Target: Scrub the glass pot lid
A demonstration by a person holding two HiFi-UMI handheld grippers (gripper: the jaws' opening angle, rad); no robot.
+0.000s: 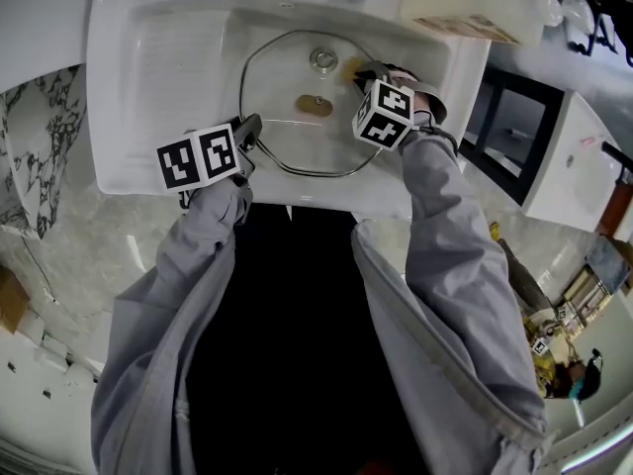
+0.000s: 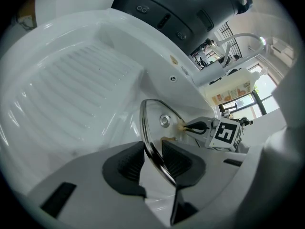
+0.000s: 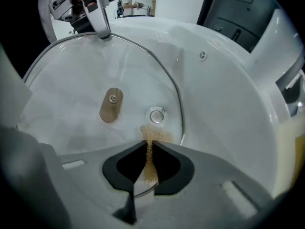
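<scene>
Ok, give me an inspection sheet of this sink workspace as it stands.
Surface: white sink with ribbed drainboard.
Job's things: glass pot lid in the basin; scrub pad pressed on it near its rim.
Clutter: cream container on the sink's back ledge.
Grippers: left gripper clamped on the lid's rim; right gripper shut on the scrub pad.
Cables: nothing seen.
Surroundings: marbled floor at left, white cabinet at right.

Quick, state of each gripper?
Left gripper: jaws closed on the rim of the glass lid.
Right gripper: jaws closed on a thin brown scrub pad.
</scene>
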